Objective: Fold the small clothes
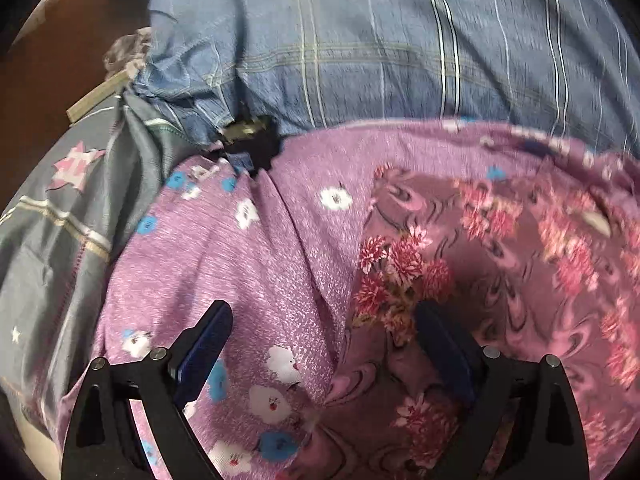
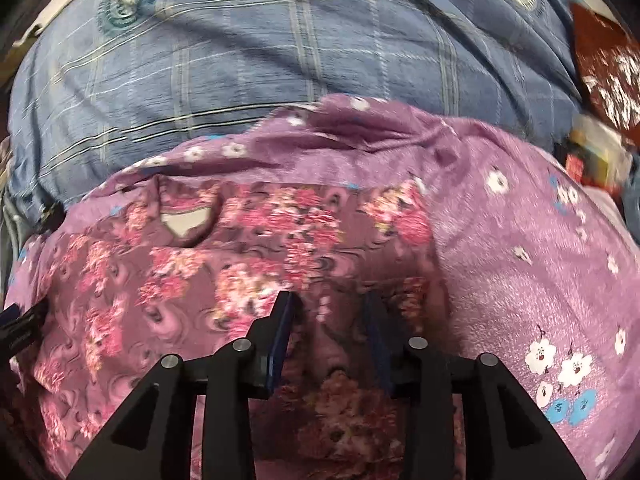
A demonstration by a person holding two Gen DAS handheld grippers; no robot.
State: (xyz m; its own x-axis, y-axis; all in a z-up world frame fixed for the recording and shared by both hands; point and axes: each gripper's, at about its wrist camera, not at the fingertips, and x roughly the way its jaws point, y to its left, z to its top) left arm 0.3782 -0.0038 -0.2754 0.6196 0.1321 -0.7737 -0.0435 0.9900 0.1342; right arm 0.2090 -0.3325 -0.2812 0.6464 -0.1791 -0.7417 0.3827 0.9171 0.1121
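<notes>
Blurring floral garment (image 2: pixel 248 248), edges cut off, purple blanket (image 1: pixel 256 264) beneath

I can read no text, brand or number anywhere. The pale neck label (image 2: pixel 187 222) in the floral garment (image 2: pixel 248 248) is blurred, and the faint print on the dark part at my view's left edge (image 2: pixel 22 326) is illegible.

- Your bed (image 2: pixel 248 64) wears a blue checked sheet.
- On it lies a purple blanket (image 2: pixel 520 264) with white flowers.
- A pink floral garment (image 2: pixel 248 248) lies on that blanket.
</notes>
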